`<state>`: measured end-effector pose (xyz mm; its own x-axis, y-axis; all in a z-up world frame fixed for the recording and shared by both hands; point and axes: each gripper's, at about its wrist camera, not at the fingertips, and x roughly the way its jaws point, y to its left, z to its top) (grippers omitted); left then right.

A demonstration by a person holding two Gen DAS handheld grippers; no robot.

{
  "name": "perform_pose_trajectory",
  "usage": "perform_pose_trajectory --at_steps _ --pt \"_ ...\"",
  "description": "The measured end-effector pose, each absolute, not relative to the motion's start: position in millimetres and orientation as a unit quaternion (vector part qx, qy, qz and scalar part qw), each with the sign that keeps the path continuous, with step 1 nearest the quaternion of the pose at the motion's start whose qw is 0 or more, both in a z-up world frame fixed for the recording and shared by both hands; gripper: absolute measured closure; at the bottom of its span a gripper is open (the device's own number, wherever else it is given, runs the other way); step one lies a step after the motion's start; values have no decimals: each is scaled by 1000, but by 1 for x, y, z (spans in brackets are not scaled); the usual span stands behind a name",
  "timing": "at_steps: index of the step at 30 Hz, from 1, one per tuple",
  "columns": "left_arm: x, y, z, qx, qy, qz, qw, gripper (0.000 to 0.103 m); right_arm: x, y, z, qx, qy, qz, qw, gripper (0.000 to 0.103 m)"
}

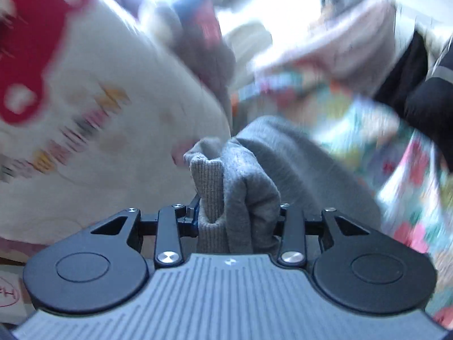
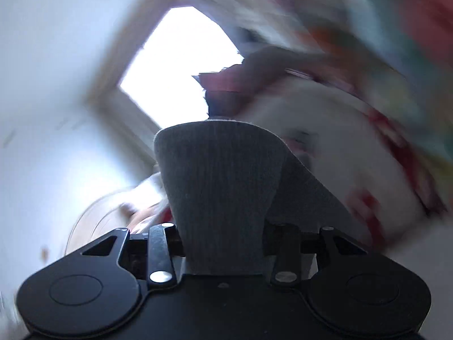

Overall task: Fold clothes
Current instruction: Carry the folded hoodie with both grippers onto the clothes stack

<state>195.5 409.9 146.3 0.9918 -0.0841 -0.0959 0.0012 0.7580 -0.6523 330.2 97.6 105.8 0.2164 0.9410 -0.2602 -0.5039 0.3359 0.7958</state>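
Note:
A grey knit garment (image 1: 243, 181) is bunched between the jaws of my left gripper (image 1: 237, 221), which is shut on it; a ribbed cuff or hem sticks up at the left of the bunch. The fingertips are buried in the cloth. In the right wrist view another edge of the grey garment (image 2: 220, 184) fans upward out of my right gripper (image 2: 223, 243), which is shut on it, and the cloth hides that gripper's fingers. Both views are blurred by motion.
A cream cloth with a red print (image 1: 85, 107) fills the left of the left wrist view. A colourful patterned fabric (image 1: 368, 130) and a person's dark sleeve (image 1: 424, 107) lie to the right. A bright window (image 2: 181, 65) and a white and red cloth (image 2: 339, 155) show behind the right gripper.

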Motion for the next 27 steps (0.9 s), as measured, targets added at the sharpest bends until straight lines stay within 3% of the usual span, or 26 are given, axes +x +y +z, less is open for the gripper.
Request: perform_pose_trajectory --at_steps 4,6,9,15,20,23,25,26,27 --pt "292 367 69 -333 194 -29 922 67 382 50 44 389 467 373 701 55" --pt "324 345 19 -349 254 -18 902 67 376 27 7 378 477 332 721 55" --pt "327 331 -30 -398 231 -21 888 66 363 -1 -27 415 457 336 711 47" --pt "301 335 -40 -422 209 -34 882 65 344 0 -23 391 433 361 728 26" --pt "290 356 -60 -475 200 -22 857 65 328 33 -18 350 419 380 747 23" --pt "286 360 -69 -486 193 -33 852 65 339 51 -15 322 401 370 774 14" --pt "284 362 -71 -486 189 -39 853 65 351 63 -14 305 397 359 787 18" --pt "284 363 -70 -482 187 -38 855 65 350 72 -3 283 386 370 796 37" --pt "282 364 -67 -473 184 -34 861 65 349 80 9 259 373 381 805 47"
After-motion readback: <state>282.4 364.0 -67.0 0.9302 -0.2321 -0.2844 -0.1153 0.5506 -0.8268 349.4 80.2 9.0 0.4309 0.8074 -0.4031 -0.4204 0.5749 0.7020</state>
